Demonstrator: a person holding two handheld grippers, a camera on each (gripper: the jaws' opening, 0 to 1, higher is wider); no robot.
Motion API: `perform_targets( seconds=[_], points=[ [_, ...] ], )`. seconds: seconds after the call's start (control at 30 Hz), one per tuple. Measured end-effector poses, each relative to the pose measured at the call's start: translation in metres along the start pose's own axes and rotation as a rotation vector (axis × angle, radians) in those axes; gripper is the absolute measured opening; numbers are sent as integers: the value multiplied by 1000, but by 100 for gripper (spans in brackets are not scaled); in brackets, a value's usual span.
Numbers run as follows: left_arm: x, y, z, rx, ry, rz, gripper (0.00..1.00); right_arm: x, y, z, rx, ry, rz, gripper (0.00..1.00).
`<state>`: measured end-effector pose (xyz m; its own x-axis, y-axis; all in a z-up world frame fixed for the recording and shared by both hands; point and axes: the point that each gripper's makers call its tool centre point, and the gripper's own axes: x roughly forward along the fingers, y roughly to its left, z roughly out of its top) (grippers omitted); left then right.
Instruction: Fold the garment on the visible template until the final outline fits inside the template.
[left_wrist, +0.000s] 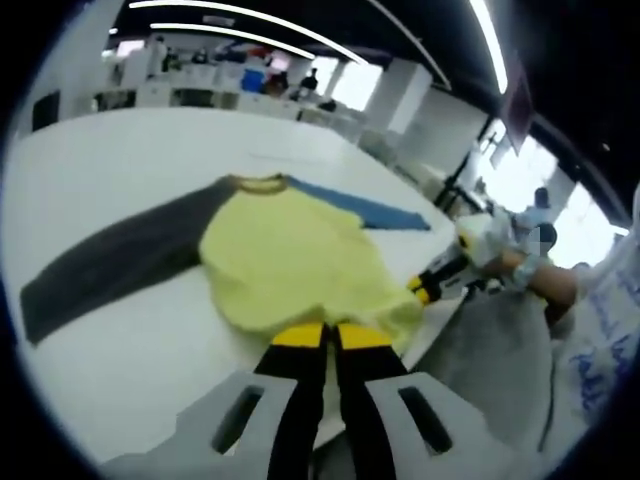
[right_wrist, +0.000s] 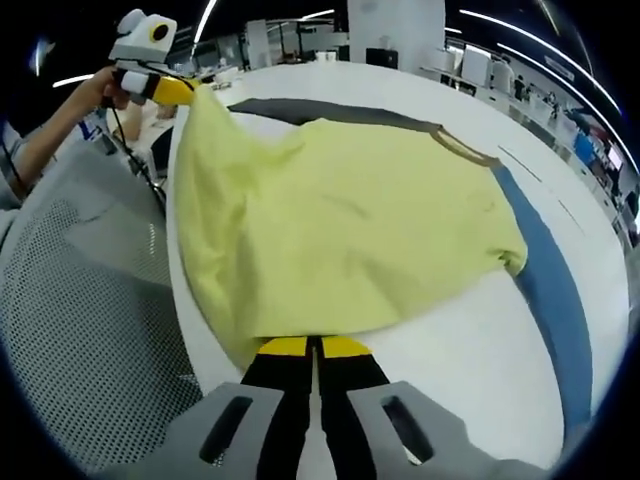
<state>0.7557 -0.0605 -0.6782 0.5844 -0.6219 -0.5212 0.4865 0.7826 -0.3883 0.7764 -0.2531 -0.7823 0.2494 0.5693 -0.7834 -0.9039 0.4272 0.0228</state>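
Both grippers, left (left_wrist: 330, 335) and right (right_wrist: 314, 347), clench the yellow shirt's (right_wrist: 340, 230) hem; the first fold seems underway; next, carry it toward the collar (right_wrist: 462, 147).

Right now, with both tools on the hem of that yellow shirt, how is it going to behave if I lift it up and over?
Likely floppy: the shirt already wrinkles and drapes between the left tool and right tool. Probably light, since thin fabric lifts off the table at the hem. The grey sleeve and blue sleeve lie loose, so they may trail or slide.
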Motion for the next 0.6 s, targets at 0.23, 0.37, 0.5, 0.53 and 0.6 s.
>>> perform_targets(
  seconds=[0.23, 0.37, 0.5, 0.53, 0.6],
  points=[
    [-2, -1, 0, 1, 0, 3, 0, -7, -3, 3, 15, 5, -27, 1],
    [-4, 0, 0, 2, -1, 7, 0, -19, -9, 4, 52, -14, -31, 1],
    [-5, 2, 3, 8, -4, 12, 0, -31, -16, 3, 63, -26, -58, 1],
    [-5, 2, 4, 8, -7, 12, 0, -33, -16, 3, 65, -30, -61, 1],
    [-5, 2, 6, 12, -11, 14, 0, -38, -18, 6, 66, -47, -75, 1]
  ],
)
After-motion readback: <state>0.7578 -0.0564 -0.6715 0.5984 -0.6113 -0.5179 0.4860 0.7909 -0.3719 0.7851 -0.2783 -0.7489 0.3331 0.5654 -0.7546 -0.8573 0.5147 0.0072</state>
